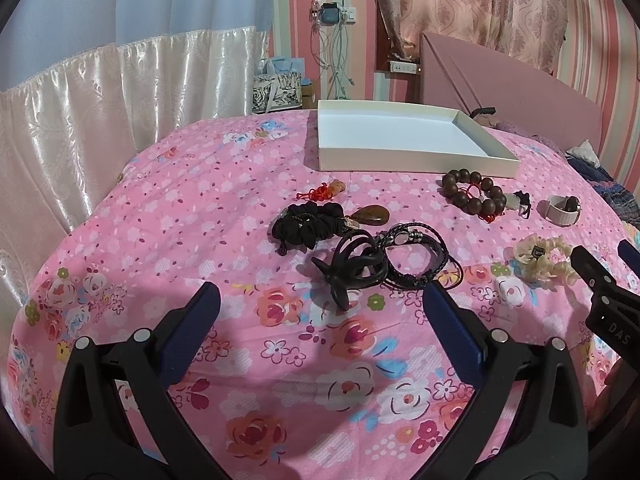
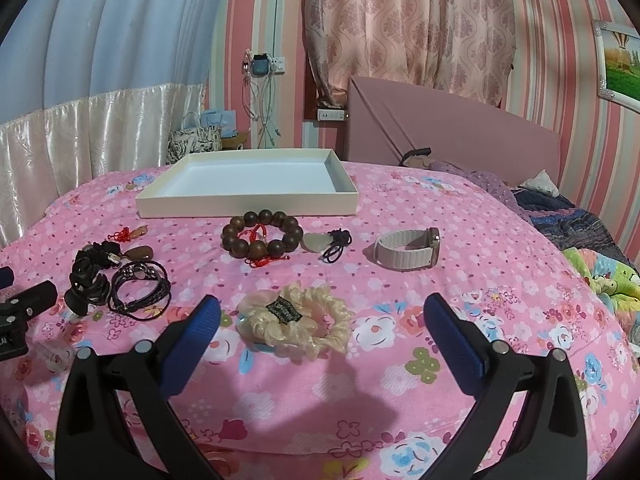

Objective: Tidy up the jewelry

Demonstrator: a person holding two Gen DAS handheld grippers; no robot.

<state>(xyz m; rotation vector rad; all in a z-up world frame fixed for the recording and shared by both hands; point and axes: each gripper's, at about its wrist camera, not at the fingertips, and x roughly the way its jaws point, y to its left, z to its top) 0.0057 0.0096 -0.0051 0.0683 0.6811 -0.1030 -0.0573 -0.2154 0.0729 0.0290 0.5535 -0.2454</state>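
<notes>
My left claw [image 1: 320, 304] hovers low over the bed [image 1: 200, 200], its blue-padded fingers spread wide and grasping nothing. Just ahead of its tips lies a black hair claw clip [image 1: 352, 264], touching a coil of black braided cord bracelets [image 1: 416, 256] on its right. Behind the clip sit a black scrunchie [image 1: 308, 222] and, against it, a brown teardrop pendant [image 1: 370, 215]; farther back lies a small red knotted charm [image 1: 324, 191].

My right claw [image 2: 320, 312] is likewise released, fingers wide apart and empty. A cream scrunchie [image 2: 296, 322] with a dark label lies on the floral bedspread between and just beyond its fingertips, touching neither pad. In the left wrist view, the right claw's black finger reaches the near right side of this scrunchie.

Behind the cream scrunchie rests a brown wooden bead bracelet [image 2: 262, 238] with a red cord lying in its ring. Beside it on the right lies a pale stone pendant [image 2: 316, 241] on a dark cord, and well to the right of that stands a watch [image 2: 408, 254] with a pale woven band.

The white shallow box [image 2: 248, 204] sits at the far side of the bed, open upward, nothing inside it; all jewelry lies outside it on the bedspread.
</notes>
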